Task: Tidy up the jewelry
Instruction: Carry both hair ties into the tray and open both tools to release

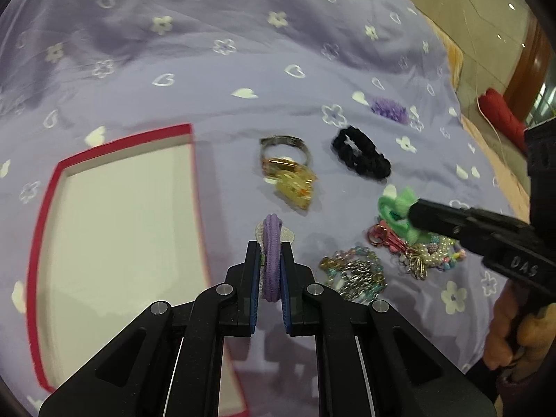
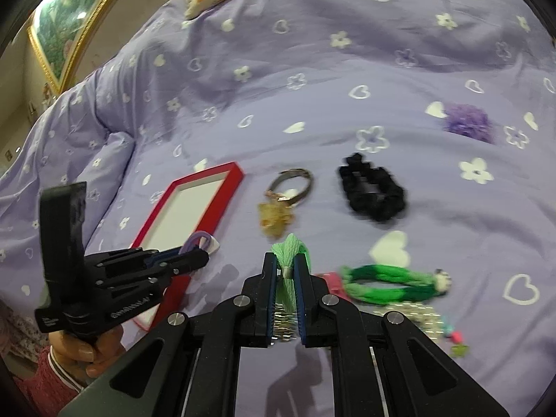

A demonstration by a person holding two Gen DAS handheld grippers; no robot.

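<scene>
The left gripper (image 1: 270, 264) pinches a purple hair tie (image 1: 271, 260), its loop standing upright on edge between the pads, long axis running away from the camera. The right gripper (image 2: 285, 278) is pressed together on a green tassel (image 2: 290, 252), whose fringe points forward beyond the fingertips; the attached green bracelet (image 2: 389, 286) trails to the right. Both items hang just above the purple bedspread (image 1: 208, 69). The red-rimmed tray (image 1: 114, 215) lies left of the left gripper with its white floor bare. A gold keyring (image 1: 288, 170) and black scrunchie (image 1: 361, 156) lie ahead, beaded pieces (image 1: 354, 272) beside the grippers.
</scene>
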